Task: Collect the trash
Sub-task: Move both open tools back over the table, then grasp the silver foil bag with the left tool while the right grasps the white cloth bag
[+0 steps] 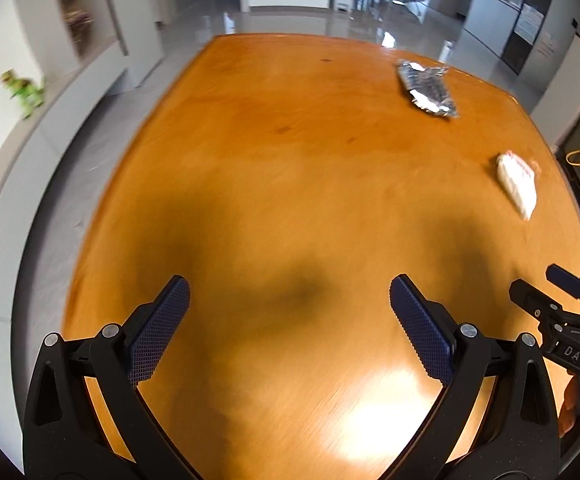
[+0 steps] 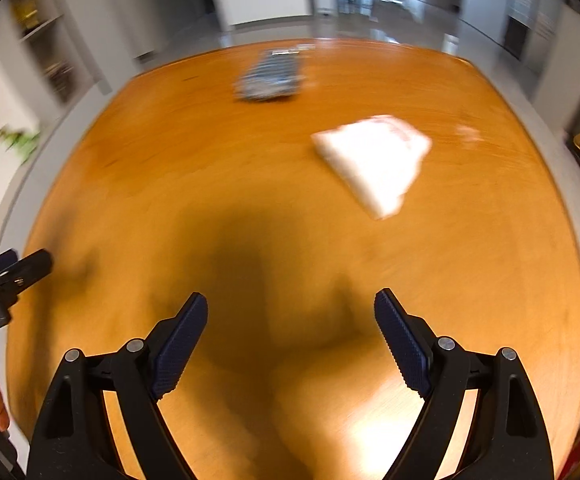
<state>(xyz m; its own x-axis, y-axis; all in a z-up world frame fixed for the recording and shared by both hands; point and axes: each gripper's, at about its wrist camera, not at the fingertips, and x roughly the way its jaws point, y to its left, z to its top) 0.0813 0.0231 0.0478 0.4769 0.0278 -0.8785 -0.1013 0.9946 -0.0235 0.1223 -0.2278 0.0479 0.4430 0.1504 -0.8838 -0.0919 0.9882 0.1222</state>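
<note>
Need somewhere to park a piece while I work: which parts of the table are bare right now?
Bare: the whole left half of the wooden table, and the near stretch under both open grippers, left and right. Taken: the far right, with the silver wrapper and, nearer, the white packet, apart from each other.

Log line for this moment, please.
left gripper: jaws open, empty | right gripper: jaws open, empty | silver foil wrapper, white plastic packet: on orange wooden table, untouched
</note>
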